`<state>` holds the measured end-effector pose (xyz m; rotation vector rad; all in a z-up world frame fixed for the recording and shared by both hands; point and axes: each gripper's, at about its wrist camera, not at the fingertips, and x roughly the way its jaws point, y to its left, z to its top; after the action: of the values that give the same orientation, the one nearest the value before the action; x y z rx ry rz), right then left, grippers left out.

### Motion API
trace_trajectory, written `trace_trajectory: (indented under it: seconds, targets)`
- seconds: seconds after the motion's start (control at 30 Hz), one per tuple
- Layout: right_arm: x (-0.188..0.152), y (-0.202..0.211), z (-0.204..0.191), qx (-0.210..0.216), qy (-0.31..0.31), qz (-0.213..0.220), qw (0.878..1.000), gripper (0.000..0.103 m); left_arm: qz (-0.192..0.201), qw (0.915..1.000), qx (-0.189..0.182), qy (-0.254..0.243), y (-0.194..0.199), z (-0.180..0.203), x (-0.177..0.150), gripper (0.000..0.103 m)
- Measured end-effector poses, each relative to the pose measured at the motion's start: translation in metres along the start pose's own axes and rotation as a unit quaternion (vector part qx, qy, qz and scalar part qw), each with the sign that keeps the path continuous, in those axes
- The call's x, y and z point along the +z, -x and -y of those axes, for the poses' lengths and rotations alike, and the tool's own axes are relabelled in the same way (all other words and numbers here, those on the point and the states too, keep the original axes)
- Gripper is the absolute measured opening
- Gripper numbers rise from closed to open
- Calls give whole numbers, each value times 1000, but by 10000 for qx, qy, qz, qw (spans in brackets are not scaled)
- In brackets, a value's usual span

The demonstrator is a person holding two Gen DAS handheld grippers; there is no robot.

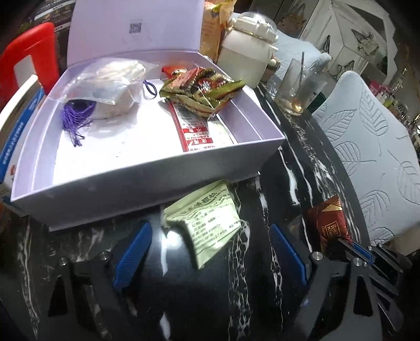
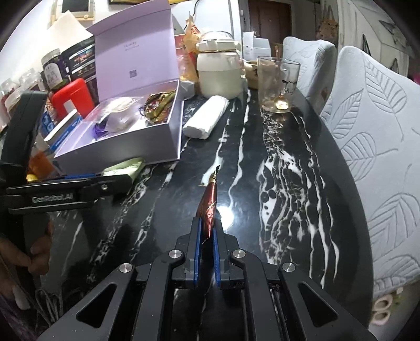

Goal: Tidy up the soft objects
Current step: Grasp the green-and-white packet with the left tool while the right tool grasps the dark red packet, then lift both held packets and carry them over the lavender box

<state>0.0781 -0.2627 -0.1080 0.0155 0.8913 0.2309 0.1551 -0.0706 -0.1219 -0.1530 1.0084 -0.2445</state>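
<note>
Lighting: dim indoor, overhead source. Glare: bright spots on glossy desk [image 2: 225,213]. Distortion: strong fisheye bending, dark vignetted corners. Blur: slight softness throughout.

This was a home, most likely a dining room. A black marble-patterned table [image 2: 288,168] had pale chairs with stitched leaf covers [image 2: 372,136] drawn up along its right edge, and a used drinking glass with a spoon [image 2: 278,84] and a cream lidded pot [image 2: 219,70] stood near its far end. Food jars [image 2: 52,70] and snack bags [image 2: 191,42] crowded the far left corner, with a dark wooden door [image 2: 270,18] behind.
</note>
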Motion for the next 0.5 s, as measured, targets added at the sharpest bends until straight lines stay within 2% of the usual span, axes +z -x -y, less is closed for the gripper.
trace_trajectory:
  seconds: [0.1, 0.27, 0.33, 0.37, 0.5]
  targets:
    - [2, -8, 2, 10, 45, -92, 9999, 9, 89, 9998, 146, -100, -3, 5, 2, 89]
    - [7, -14, -2, -1, 204, -11, 9998, 10, 220, 9977, 559, -325, -7, 10, 2, 78]
    - [9, -19, -4, 31, 201, -59, 9998, 11, 239, 9961, 706, -465, -8, 14, 1, 63]
    - [9, -21, -5, 55, 204, -76, 9997, 12, 267, 9960, 723, -460, -6, 13, 1, 59]
    - [14, -29, -11, 29, 210, -125, 9997, 14, 307, 9970, 605, -363, -3, 8, 2, 56]
